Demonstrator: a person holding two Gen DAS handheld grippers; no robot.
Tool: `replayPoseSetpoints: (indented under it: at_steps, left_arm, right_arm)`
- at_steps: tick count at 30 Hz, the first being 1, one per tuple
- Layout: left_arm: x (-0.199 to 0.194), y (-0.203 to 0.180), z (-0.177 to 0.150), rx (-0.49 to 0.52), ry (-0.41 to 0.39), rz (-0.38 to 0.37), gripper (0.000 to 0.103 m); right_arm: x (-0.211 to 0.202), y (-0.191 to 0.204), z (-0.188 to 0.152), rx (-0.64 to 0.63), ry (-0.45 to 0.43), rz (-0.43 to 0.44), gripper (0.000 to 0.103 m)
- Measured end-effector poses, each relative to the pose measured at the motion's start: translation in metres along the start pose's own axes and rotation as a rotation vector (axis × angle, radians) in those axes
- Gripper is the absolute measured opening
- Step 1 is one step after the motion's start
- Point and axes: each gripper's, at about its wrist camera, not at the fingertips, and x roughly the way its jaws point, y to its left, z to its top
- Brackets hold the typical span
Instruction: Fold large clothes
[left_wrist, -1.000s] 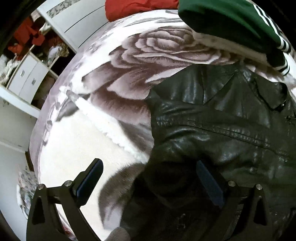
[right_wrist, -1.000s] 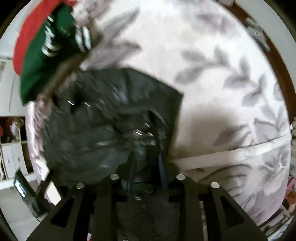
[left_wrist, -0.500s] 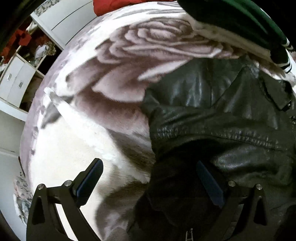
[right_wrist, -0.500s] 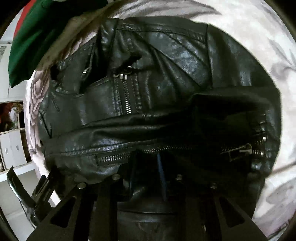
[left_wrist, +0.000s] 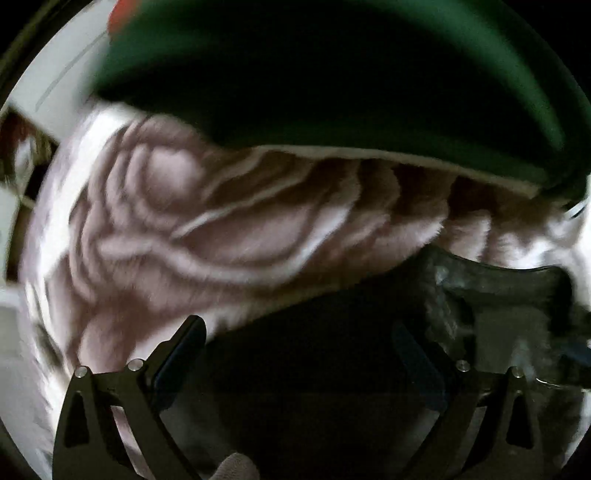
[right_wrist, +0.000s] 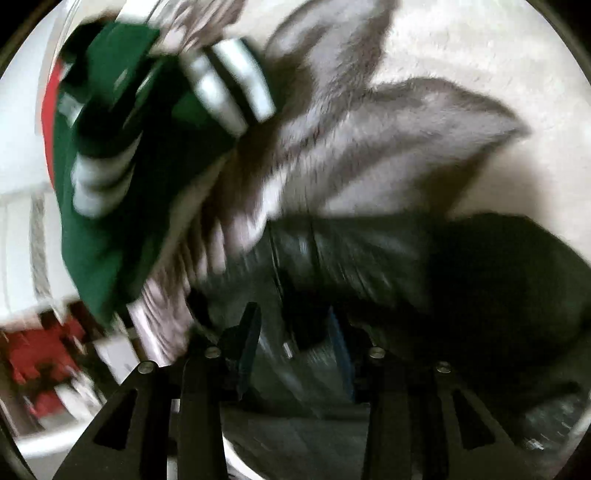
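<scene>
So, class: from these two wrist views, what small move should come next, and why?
Probably lower the jacket onto the blanket, short of the green top. The right gripper looks shut on black leather, though blur hides much. The left gripper is open over the jacket, free to smooth it.

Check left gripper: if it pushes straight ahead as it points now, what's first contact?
Probably the black leather jacket, lying dark between the open left gripper fingers. Beyond it are the rose-print blanket and green garment. Blur makes depth uncertain.

Black angular tongs (left_wrist: 295, 354), silver screws, dark-blue finger pads (right_wrist: 338, 339).
</scene>
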Motion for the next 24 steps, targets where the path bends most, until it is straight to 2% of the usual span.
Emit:
replayPoseSetpoints:
  at_steps: [1, 3, 9, 11, 13, 14, 17, 21, 24]
  left_arm:
    - [0.005, -0.006, 0.002, 0.022, -0.001, 0.020, 0.103]
    - [0.010, -0.011, 0.001, 0.041, -0.016, 0.032, 0.103]
    - [0.014, -0.008, -0.001, 0.042, -0.037, -0.003, 0.103]
    - [0.009, -0.009, 0.000, 0.049, -0.042, 0.014, 0.103]
    - [-0.003, -0.007, -0.002, 0.063, -0.063, 0.050, 0.103]
    - [-0.014, -0.008, -0.006, 0.069, -0.078, 0.071, 0.103]
    - [-0.047, -0.002, -0.027, 0.051, -0.131, 0.042, 0.103]
    - [-0.090, 0.006, -0.075, 0.000, -0.169, 0.000, 0.103]
    - [-0.110, 0.005, -0.110, -0.025, -0.156, -0.005, 0.103]
  right_arm:
    - [0.004, -0.003, 0.002, 0.019, -0.012, -0.021, 0.031]
    - [0.006, -0.006, 0.005, 0.024, -0.044, -0.024, 0.003]
    - [0.016, -0.006, 0.011, -0.039, -0.041, -0.107, 0.003]
    - [0.013, -0.002, 0.015, -0.063, -0.010, -0.109, 0.003]
    - [0.006, 0.007, 0.011, -0.082, 0.027, -0.074, 0.004]
    - [-0.004, 0.009, 0.007, -0.087, 0.052, -0.056, 0.009]
    - [-0.050, 0.000, -0.016, -0.117, 0.036, -0.048, 0.045]
    - [-0.111, -0.037, -0.057, -0.098, 0.024, -0.086, 0.047]
    - [-0.160, -0.080, -0.092, -0.052, 0.032, -0.171, 0.048]
